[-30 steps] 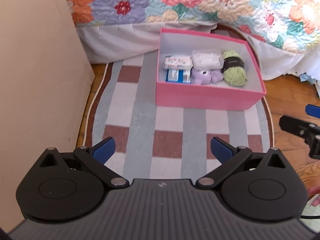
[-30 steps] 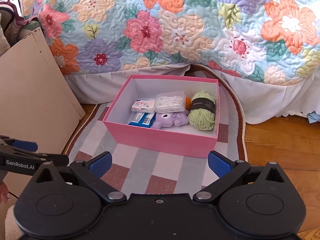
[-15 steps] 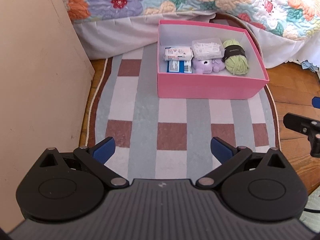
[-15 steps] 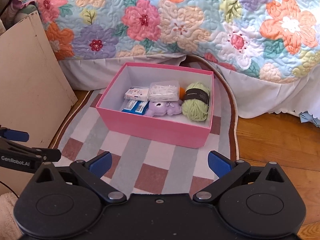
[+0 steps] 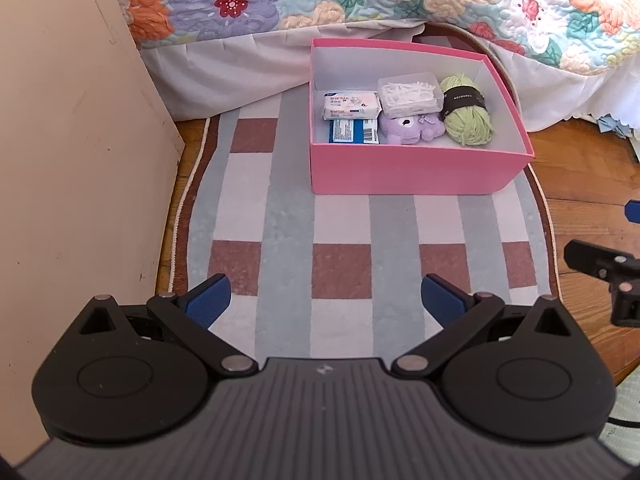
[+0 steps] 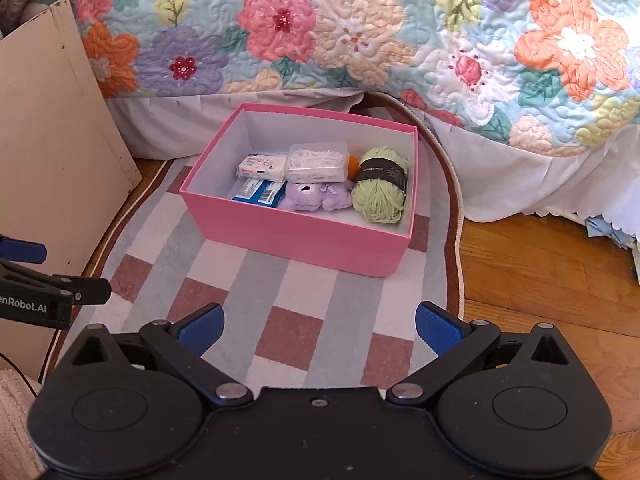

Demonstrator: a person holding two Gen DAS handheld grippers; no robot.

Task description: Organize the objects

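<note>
A checked rug (image 5: 340,240) lies beside a bed. In the upper centre of my views sits the pink box (image 5: 412,172), already holding yarn, a plush and packets, its long side crosswise. My left gripper (image 5: 325,300) and right gripper (image 6: 318,330) hang well short of it, jaws spread, empty.

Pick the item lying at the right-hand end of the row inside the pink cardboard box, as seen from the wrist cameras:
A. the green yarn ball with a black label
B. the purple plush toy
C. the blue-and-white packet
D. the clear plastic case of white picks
A: the green yarn ball with a black label lies nearest the right wall of the pink cardboard box, with the purple plush toy to its left.
</note>
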